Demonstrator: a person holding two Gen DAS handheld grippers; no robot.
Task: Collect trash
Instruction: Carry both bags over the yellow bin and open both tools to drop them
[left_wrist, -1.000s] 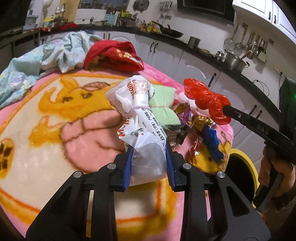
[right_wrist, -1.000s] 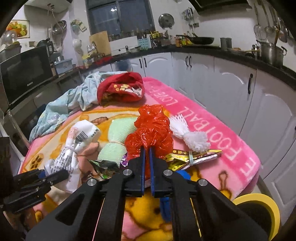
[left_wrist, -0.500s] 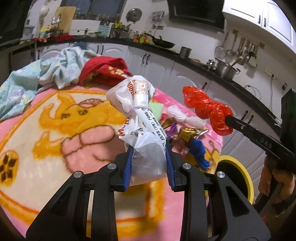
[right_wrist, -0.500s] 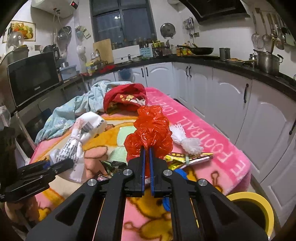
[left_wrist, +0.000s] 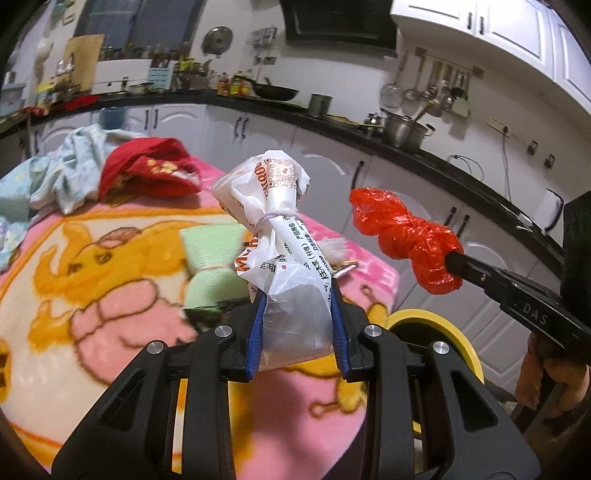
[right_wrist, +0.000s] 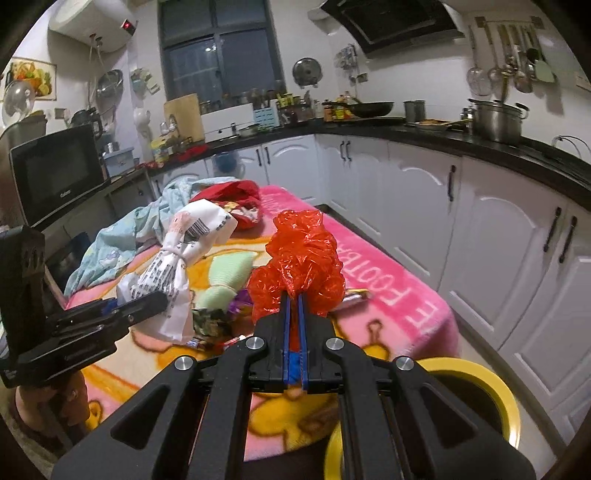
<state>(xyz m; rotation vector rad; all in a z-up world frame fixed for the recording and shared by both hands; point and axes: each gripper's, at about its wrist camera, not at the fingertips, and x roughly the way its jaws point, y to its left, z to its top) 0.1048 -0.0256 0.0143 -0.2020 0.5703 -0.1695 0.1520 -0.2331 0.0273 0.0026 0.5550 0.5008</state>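
Note:
My left gripper (left_wrist: 295, 295) is shut on a tied white printed plastic bag (left_wrist: 275, 229) and holds it in the air over the table's near edge; the bag also shows in the right wrist view (right_wrist: 177, 266). My right gripper (right_wrist: 294, 295) is shut on a crumpled red plastic bag (right_wrist: 299, 266), also lifted; that bag also shows in the left wrist view (left_wrist: 402, 236), to the right of the white bag. A yellow-rimmed bin (right_wrist: 480, 380) stands on the floor below the table's corner, also in the left wrist view (left_wrist: 436, 325).
A pink cartoon blanket (left_wrist: 92, 277) covers the table. On it lie a green tied bundle (right_wrist: 225, 277), snack wrappers (right_wrist: 214, 321), a red cloth (left_wrist: 147, 170) and a light blue cloth (right_wrist: 122, 243). White cabinets (right_wrist: 480, 240) run along the right.
Both grippers have risen and pulled back from the table with their bags, toward the yellow bin. The bin's rim now shows larger in both views.

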